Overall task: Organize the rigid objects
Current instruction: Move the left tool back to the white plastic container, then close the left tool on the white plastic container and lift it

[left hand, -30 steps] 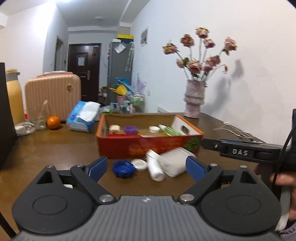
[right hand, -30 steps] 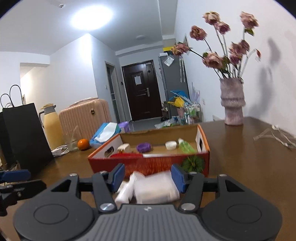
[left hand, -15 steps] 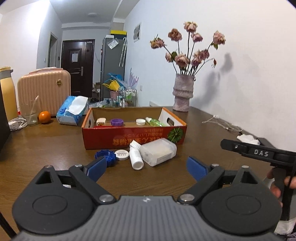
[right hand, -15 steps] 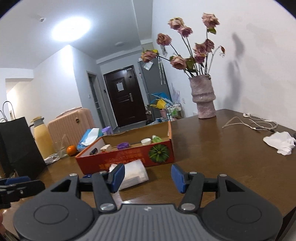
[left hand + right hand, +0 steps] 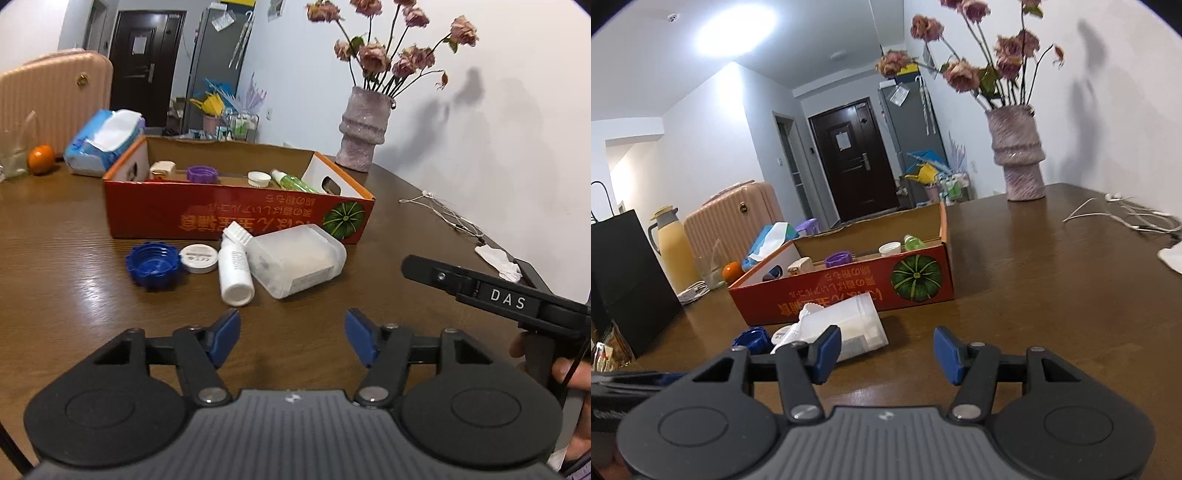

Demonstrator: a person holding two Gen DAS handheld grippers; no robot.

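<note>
A red cardboard box (image 5: 236, 218) (image 5: 849, 288) sits on the brown table and holds a purple cap (image 5: 202, 173), a white cap (image 5: 259, 179), a green bottle (image 5: 291, 181) and a cream piece (image 5: 161, 169). In front of it lie a blue cap (image 5: 152, 265), a white round lid (image 5: 198, 258), a white bottle (image 5: 235, 269) and a clear plastic container (image 5: 297, 258) (image 5: 849, 325) on its side. My left gripper (image 5: 291, 338) hovers short of them, its jaws closing on nothing. My right gripper (image 5: 884, 350) is open and holds nothing; the container lies just beyond its left finger.
A vase of dried roses (image 5: 364, 136) (image 5: 1019, 158) stands at the back right. White cables (image 5: 443, 214) and a crumpled tissue (image 5: 498, 258) lie to the right. A tissue pack (image 5: 105, 142), an orange (image 5: 40, 158), a black bag (image 5: 624, 280) and a yellow jug (image 5: 674, 251) are on the left.
Both grippers drew back from the box and dipped, so the objects look farther off. The left jaws have narrowed. The right jaws kept the same gap and hold nothing.
</note>
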